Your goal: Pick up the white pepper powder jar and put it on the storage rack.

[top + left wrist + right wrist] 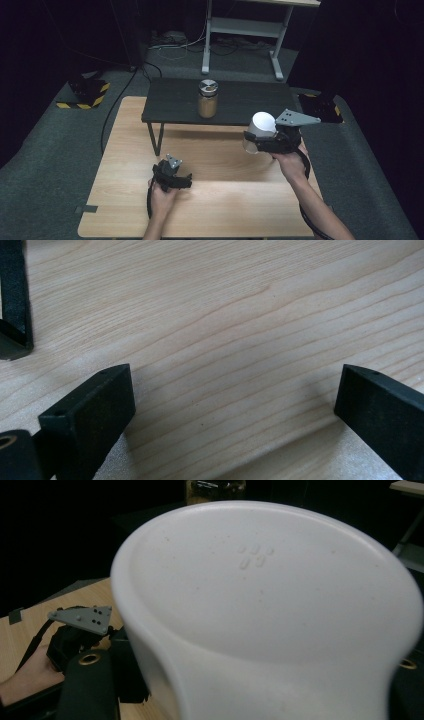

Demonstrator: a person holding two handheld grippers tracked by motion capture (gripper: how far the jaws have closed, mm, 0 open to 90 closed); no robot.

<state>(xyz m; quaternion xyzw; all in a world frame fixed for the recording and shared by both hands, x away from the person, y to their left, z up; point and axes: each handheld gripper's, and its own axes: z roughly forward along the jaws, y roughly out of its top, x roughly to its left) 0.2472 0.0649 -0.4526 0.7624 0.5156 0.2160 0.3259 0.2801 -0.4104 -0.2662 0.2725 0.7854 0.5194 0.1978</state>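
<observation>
A white cup (262,125) is clamped between the jaws of the right gripper (256,141) and is held tipped on its side above the light wooden table (220,205), its base turned toward that gripper's own camera. The left gripper (235,395) is rested low on the table with its jaws spread wide and only bare wood between them. A lidded jar (207,98) is seen standing on the dark raised shelf (250,102) behind, well apart from both grippers.

Both grippers are black-bodied. The right gripper (248,141) carries a grey 3-cornered plate with small dark holes; the left gripper (186,181) bears a smaller matching plate. Black cables trail from each. Jaws are square-ended black blocks. Forearms bare, no sleeves.
</observation>
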